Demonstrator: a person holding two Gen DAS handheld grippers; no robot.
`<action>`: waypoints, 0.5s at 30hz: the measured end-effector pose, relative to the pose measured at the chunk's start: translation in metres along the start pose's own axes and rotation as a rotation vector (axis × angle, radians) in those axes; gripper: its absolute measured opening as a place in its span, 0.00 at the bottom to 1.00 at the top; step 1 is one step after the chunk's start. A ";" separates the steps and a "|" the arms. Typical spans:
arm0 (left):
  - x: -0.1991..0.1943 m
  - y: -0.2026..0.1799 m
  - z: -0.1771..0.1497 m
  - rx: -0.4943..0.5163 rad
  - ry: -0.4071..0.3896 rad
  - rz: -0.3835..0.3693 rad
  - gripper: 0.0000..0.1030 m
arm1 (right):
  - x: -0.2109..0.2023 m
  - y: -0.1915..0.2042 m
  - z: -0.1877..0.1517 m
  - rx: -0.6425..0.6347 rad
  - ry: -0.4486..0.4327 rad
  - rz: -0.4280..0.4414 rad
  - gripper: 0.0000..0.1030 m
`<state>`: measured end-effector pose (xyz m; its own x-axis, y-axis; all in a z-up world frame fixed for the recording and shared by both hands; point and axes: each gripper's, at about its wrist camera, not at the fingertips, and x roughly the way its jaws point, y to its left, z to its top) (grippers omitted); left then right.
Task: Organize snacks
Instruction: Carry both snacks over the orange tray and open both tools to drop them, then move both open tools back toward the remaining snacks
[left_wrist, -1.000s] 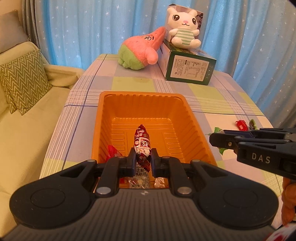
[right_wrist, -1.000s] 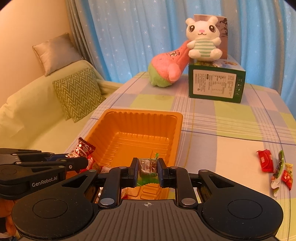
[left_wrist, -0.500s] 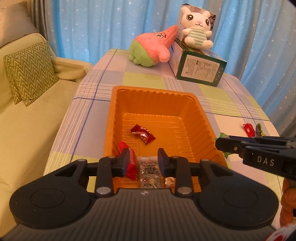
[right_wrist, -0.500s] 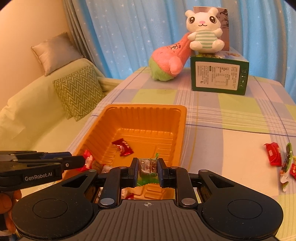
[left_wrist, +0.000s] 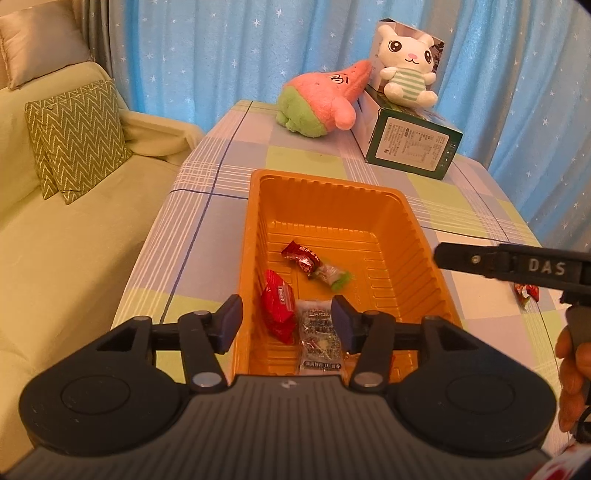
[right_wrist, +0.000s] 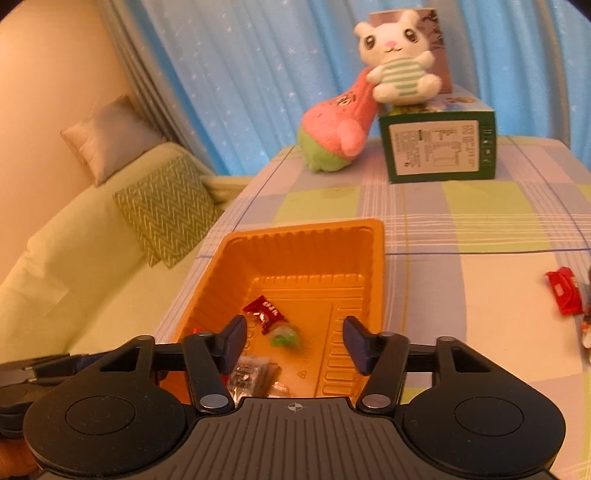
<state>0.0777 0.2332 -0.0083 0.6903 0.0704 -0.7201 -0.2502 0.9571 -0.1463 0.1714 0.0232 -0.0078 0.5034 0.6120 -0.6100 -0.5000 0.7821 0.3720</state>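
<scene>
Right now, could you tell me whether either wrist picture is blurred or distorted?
Left wrist view: sharp, the tray and bunny toy crisp, curtain edges bowed by the fisheye. Right wrist view: softer, the box label smeared, the red candy at the right edge blurred.

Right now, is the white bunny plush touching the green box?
Touching. Both wrist views show the white bunny plush sitting on top of the green box.

Both wrist cams look fwd, close above orange tray (left_wrist: 255, 236) (right_wrist: 373, 273); both share plush toys (left_wrist: 321, 99) (right_wrist: 336, 125).
</scene>
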 end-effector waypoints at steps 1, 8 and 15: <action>-0.003 -0.001 -0.001 0.000 -0.003 0.000 0.49 | -0.004 -0.001 0.000 0.002 -0.003 -0.007 0.56; -0.021 -0.014 -0.007 0.017 -0.016 -0.005 0.55 | -0.042 -0.014 -0.016 0.039 -0.010 -0.072 0.56; -0.045 -0.033 -0.014 0.038 -0.032 0.000 0.62 | -0.084 -0.024 -0.036 0.068 -0.029 -0.136 0.56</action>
<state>0.0452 0.1950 0.0199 0.7115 0.0789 -0.6983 -0.2251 0.9669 -0.1201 0.1156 -0.0509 0.0094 0.5837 0.5022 -0.6380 -0.3778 0.8635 0.3341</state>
